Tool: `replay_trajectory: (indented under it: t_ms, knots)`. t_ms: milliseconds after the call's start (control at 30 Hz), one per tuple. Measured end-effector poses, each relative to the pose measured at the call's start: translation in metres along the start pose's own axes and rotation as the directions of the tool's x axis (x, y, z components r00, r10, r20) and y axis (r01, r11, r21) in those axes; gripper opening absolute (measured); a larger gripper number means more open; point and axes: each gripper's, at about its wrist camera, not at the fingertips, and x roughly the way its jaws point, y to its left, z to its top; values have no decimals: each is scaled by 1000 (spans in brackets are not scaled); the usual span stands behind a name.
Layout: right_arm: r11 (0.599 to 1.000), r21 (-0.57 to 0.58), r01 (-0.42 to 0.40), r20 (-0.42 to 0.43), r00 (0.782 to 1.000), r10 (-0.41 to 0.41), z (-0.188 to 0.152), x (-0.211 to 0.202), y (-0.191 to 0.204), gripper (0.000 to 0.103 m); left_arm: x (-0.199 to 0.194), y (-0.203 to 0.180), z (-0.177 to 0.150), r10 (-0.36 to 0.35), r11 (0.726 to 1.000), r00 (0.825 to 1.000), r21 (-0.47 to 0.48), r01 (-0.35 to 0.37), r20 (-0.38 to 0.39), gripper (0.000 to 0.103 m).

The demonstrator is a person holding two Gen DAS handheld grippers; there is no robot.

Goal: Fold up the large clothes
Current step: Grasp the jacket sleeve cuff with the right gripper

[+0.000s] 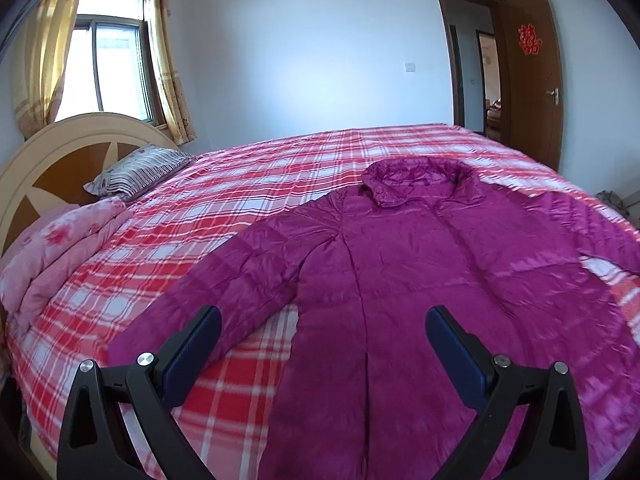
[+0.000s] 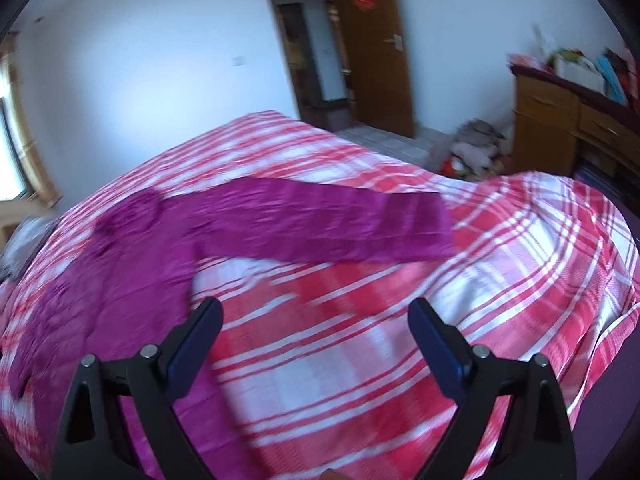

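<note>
A large magenta padded jacket (image 1: 400, 280) lies spread flat, front up, on the red and white plaid bedspread (image 1: 240, 216). Its hood points to the far side and both sleeves are stretched outward. My left gripper (image 1: 323, 320) is open and empty, hovering above the jacket's lower body, with the left sleeve (image 1: 224, 280) under its left finger. In the blurred right wrist view the jacket (image 2: 120, 272) lies at the left, its right sleeve (image 2: 320, 220) stretched across the bedspread (image 2: 360, 320). My right gripper (image 2: 315, 312) is open and empty above bare bedspread, below that sleeve.
A striped pillow (image 1: 136, 172) and a folded pink quilt (image 1: 60, 248) lie by the headboard (image 1: 48, 160) at the left. An open brown door (image 1: 532, 80) stands beyond the bed. A wooden dresser (image 2: 568, 120) and a heap of things on the floor (image 2: 472, 148) are at the right.
</note>
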Motion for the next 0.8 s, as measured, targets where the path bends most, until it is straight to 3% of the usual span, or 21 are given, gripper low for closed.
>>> replay_trajectory:
  t_ms: [167, 400, 500, 700, 800]
  knots:
    - [992, 85, 91, -30, 996, -88, 43, 49, -45, 82, 53, -8, 4, 23, 1000, 999, 15, -22, -46, 102]
    - [989, 35, 142, -143, 980, -135, 70, 118, -56, 67, 104, -9, -4, 44, 999, 988, 4, -44, -150, 102]
    - [983, -54, 176, -162, 970, -183, 70, 127, -48, 53, 117, -10, -15, 41, 999, 981, -7, -43, -190, 102]
    - [983, -116, 144, -182, 970, -164, 71, 135, -39, 21, 123, -9, -20, 8, 999, 978, -34, -16, -210, 102]
    - [975, -146, 167, -139, 972, -187, 84, 124, -32, 17, 123, -8, -21, 1, 999, 978, -43, -10, -206, 102]
